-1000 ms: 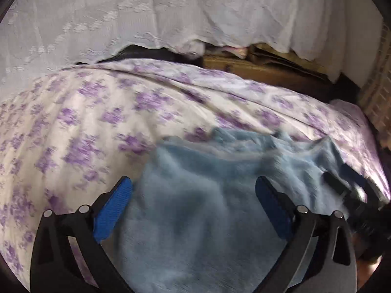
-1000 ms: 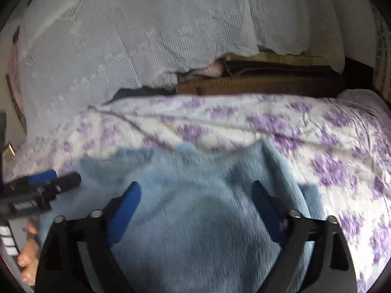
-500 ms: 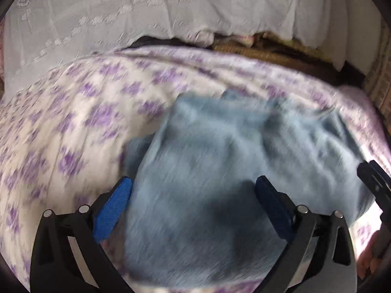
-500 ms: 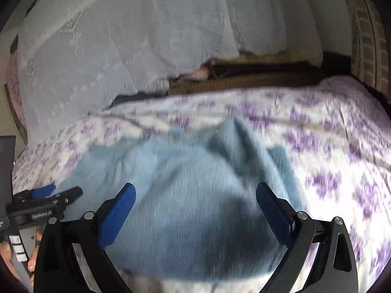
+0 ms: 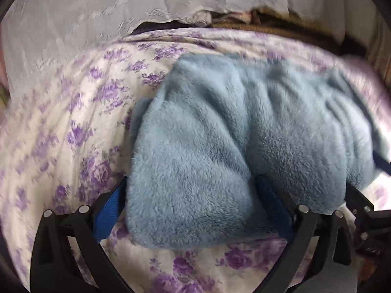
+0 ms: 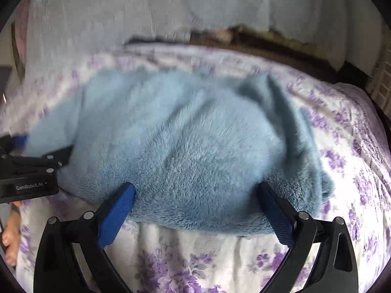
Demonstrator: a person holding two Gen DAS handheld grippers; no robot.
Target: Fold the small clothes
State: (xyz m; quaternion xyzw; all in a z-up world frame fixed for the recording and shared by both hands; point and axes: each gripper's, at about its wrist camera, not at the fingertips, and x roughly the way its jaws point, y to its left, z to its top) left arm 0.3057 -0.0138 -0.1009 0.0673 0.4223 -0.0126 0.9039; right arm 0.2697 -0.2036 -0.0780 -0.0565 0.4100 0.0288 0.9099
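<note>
While the blue fleece garment (image 5: 220, 141) lies on the flowered bedsheet (image 5: 61, 127), its long axis runs from left to right across both views, with the thick near edge turned toward the cameras. The left gripper (image 5: 195, 202) has its jaws wide apart around the near left part of this edge, and the right gripper (image 6: 198, 205) stands spread the same way at the near right part; neither is closed on the cloth. Free sheet remains on the left and on the right. Only the right wrist view shows fingers (image 6: 11, 239) under the other tool. A white lace cloth (image 5: 97, 12) hangs behind.
</note>
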